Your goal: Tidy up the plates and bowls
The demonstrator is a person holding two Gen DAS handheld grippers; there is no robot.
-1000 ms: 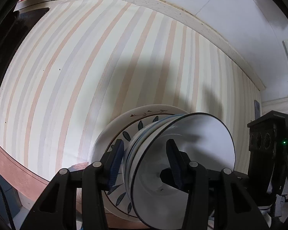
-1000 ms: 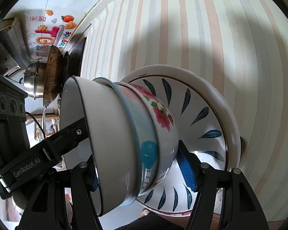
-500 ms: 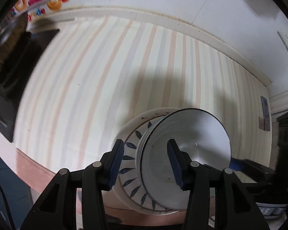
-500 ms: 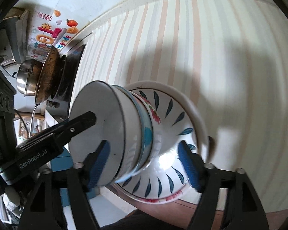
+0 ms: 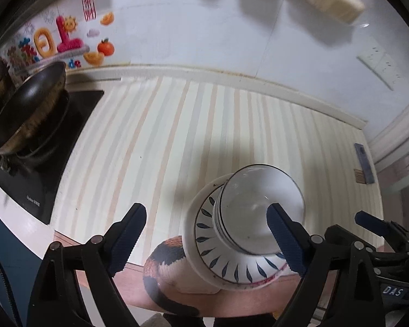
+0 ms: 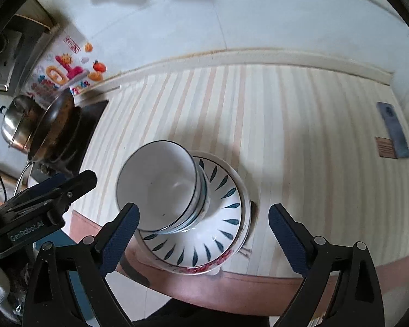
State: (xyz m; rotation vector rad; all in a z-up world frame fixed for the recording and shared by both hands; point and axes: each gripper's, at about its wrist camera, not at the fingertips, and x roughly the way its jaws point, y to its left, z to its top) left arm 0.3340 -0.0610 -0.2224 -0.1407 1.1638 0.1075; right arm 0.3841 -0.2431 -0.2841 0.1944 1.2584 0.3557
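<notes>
Striped worktop (image 6: 300, 141) carries stacked bowls (image 6: 161, 188) on a plate (image 6: 226, 218); wok (image 5: 27, 109) far left, phone (image 6: 392, 130) right. Both grippers' jaws have just opened, empty: left gripper (image 5: 207, 234), right gripper (image 6: 204, 231). Lower bowls mostly hidden.

Both of the 2 fisheye views sit just behind their own gripper's fingers and look steeply down along them at the striped counter (image 5: 210, 125), from well above it. The left gripper (image 5: 207, 234) frames the stack of bowls (image 5: 259, 209) ahead and toward its right finger; the right gripper (image 6: 204, 234) has that same stack (image 6: 161, 185) ahead and toward its left finger. Each view catches the other gripper at its edge. Both views share the counter, the stack, the plate (image 5: 204, 256) under it, the wok (image 5: 27, 109) on the stove far to each gripper's left, and the wall stickers (image 6: 65, 73) beyond.
</notes>
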